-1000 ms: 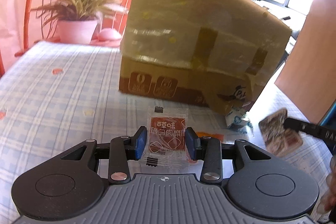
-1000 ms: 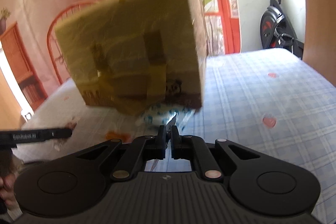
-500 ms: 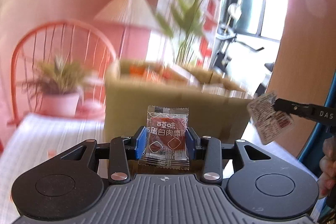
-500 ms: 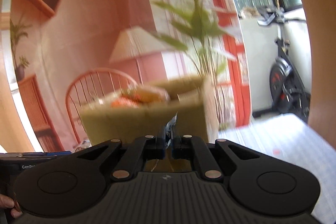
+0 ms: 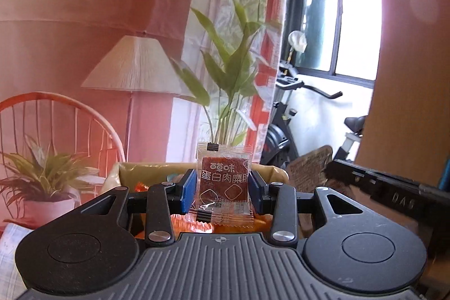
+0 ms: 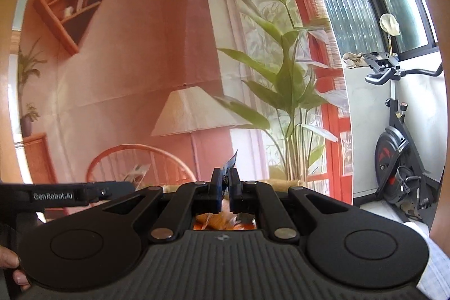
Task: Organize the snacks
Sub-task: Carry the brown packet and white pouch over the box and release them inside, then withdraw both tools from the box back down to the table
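Note:
My left gripper (image 5: 222, 187) is shut on a clear snack packet with a red-brown label (image 5: 223, 182), held upright and flat to the camera. It hangs above the open top of the yellowish cardboard box (image 5: 152, 169), where orange packets (image 5: 197, 224) lie inside. To its right my right gripper (image 5: 334, 172) grips a brownish packet (image 5: 309, 163). In the right wrist view the right gripper (image 6: 225, 182) is shut on that thin packet (image 6: 232, 159), seen edge-on. Orange snacks (image 6: 225, 221) show below it, and the left gripper (image 6: 121, 189) is level at the left.
A potted plant (image 5: 47, 182) and an orange wire chair (image 5: 56, 114) stand behind the box on the left. Beyond are a floor lamp (image 5: 132, 66), a tall leafy plant (image 5: 230, 69) and an exercise bike (image 6: 399, 159). A checked tablecloth (image 5: 8, 238) covers the table.
Both grippers have risen from table level in front of the box to above its open top, each keeping its packet. The box side has dropped out of view.

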`<state>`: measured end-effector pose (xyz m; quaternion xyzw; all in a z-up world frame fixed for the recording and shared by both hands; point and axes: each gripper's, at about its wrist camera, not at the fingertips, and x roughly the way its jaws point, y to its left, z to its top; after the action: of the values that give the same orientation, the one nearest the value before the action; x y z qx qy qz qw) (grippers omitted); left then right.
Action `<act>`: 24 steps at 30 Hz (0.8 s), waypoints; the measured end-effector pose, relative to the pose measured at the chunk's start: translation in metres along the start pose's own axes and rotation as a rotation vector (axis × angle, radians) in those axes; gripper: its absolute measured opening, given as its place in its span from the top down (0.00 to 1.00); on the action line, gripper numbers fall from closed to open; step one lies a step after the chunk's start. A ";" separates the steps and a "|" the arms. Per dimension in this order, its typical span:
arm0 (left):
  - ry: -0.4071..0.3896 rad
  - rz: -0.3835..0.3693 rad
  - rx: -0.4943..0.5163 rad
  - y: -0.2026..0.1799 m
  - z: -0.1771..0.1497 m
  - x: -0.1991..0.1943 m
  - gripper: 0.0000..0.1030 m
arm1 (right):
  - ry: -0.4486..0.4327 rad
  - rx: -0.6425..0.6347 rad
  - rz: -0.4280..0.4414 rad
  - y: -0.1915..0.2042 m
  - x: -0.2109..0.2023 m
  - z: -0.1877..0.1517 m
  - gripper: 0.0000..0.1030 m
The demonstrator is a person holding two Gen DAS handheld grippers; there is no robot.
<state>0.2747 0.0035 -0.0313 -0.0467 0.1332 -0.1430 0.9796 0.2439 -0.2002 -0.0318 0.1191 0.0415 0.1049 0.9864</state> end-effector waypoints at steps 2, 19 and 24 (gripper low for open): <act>0.027 0.001 -0.010 0.002 0.000 0.018 0.59 | 0.018 0.006 -0.013 -0.004 0.013 -0.004 0.95; 0.114 -0.039 -0.016 0.020 -0.017 0.015 0.36 | 0.136 0.053 -0.071 -0.029 0.008 -0.036 0.73; 0.086 -0.048 -0.032 0.023 -0.022 -0.021 0.36 | 0.106 0.076 -0.058 -0.027 -0.019 -0.045 0.60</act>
<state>0.2551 0.0305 -0.0498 -0.0594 0.1761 -0.1664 0.9684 0.2256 -0.2198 -0.0810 0.1494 0.1009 0.0807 0.9803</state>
